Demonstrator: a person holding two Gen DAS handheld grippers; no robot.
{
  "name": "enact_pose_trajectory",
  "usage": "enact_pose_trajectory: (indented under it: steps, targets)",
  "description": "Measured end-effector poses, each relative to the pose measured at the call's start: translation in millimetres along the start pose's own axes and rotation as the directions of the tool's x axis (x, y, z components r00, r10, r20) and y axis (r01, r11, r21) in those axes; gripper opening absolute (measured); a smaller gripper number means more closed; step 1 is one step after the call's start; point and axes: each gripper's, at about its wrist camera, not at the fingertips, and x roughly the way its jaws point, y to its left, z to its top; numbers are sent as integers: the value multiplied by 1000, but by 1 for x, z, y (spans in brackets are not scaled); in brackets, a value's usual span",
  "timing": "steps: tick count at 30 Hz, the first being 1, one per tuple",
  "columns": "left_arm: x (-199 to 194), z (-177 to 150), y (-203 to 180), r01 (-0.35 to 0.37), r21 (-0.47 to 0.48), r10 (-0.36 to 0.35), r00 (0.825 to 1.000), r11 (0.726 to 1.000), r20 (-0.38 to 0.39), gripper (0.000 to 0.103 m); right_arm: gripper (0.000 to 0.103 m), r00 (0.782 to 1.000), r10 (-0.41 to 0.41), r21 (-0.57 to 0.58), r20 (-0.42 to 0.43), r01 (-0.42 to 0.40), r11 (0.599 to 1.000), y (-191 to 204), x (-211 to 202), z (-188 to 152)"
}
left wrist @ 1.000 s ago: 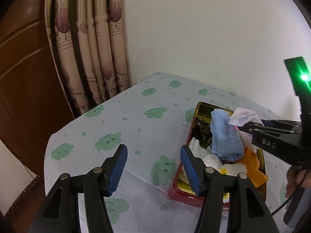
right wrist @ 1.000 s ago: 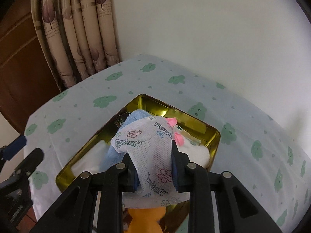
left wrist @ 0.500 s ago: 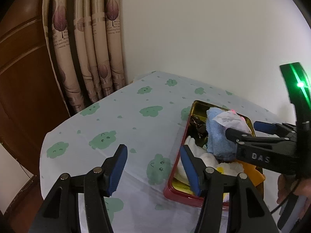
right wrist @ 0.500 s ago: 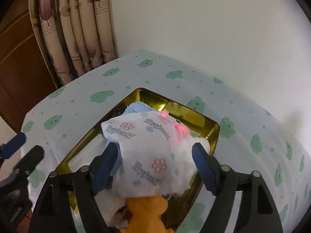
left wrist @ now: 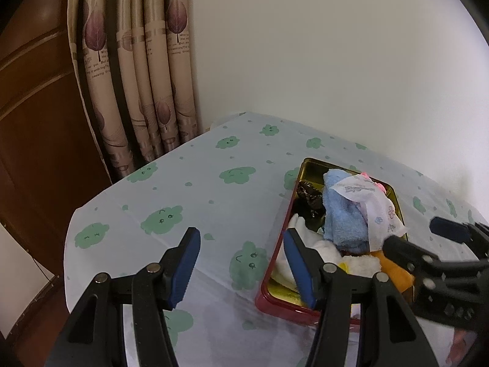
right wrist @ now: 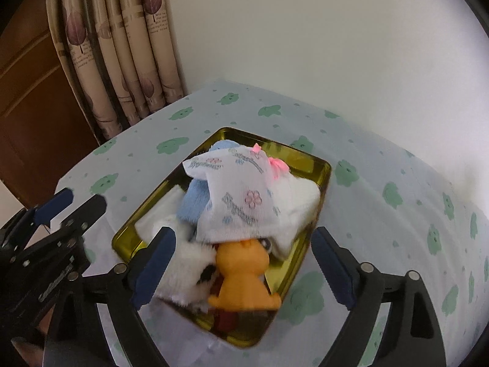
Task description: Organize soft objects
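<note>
A gold tin tray [right wrist: 318, 165] [left wrist: 308, 165] with red outer walls sits on the table, filled with soft things. A white printed sock with pink bows [right wrist: 241, 195] [left wrist: 373, 205] lies on top, over a blue towel roll [right wrist: 195, 202] [left wrist: 342, 214]. An orange plush toy [right wrist: 244, 275] [left wrist: 394, 272] and white fluffy cloth [right wrist: 186, 272] lie at the near end. My right gripper [right wrist: 241, 263] is open and empty, drawn back above the near end of the tray. My left gripper [left wrist: 241, 263] is open and empty over the tablecloth left of the tray.
The table has a white cloth with green cloud prints [left wrist: 195, 189]. Beige curtains [left wrist: 137, 76] and a brown wooden door [left wrist: 36, 107] stand to the left. A white wall [right wrist: 336, 46] runs behind the table.
My right gripper opened and let go of the white sock, which now rests on the pile in the tray. The right gripper then drew back. The left gripper stayed open.
</note>
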Motion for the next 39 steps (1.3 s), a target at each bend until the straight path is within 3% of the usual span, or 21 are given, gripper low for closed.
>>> enact_pose_trajectory:
  steps: [8,16,39]
  targets:
    - [-4,0,-10,19,22,-19,1000,1000,0,58,99,997,-60,65,45,58,996,-6,-33,-42]
    - [-6,-5,-24,25,63,-24,1000,998,-8,58,99,998,-52,91,-22,54,994,-7,-29,-72]
    - [-28,1,-43,38,159,-37,999,986,-11,58,99,997,-72,72,-30,74,995,-10,-23,-69]
